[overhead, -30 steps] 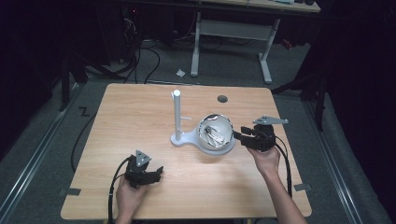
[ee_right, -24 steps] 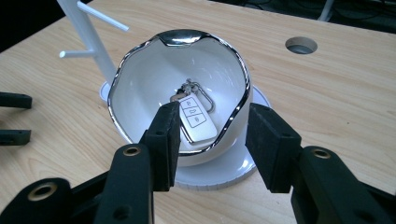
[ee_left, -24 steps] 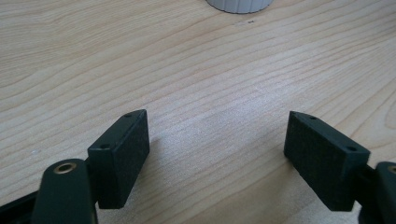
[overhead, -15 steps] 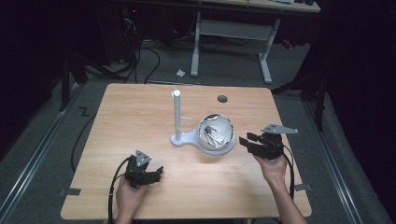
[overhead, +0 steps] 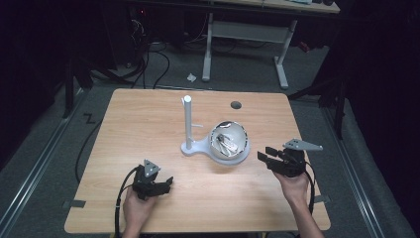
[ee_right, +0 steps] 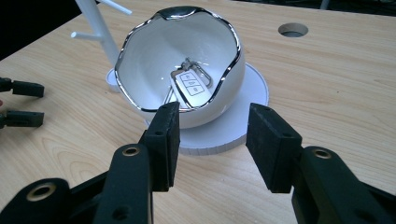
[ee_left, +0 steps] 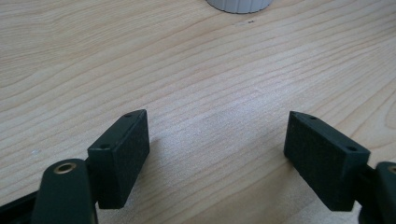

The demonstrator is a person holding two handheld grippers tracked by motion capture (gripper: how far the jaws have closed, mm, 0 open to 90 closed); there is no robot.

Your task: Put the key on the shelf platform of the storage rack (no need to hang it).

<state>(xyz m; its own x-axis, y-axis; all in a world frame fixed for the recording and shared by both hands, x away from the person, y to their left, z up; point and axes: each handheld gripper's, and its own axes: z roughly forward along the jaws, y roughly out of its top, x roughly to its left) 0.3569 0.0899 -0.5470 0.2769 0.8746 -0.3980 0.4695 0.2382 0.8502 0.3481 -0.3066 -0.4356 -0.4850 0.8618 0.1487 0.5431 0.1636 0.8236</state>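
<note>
The key fob (ee_right: 190,85) is lying inside the white bowl (overhead: 229,143), which is sitting on its stand (overhead: 187,121) mid-surface. The right claw (overhead: 263,155) is hovering just beside the bowl, jaws narrowly apart and gripping nothing. The left claw (overhead: 167,184) is resting wide open and empty, well apart from it. Judging by this, no grasp is under way and any lifting remains. The wooden surface (overhead: 138,129) is carrying little else. Dark room, cables (overhead: 148,64) trailing over the floor behind.
</note>
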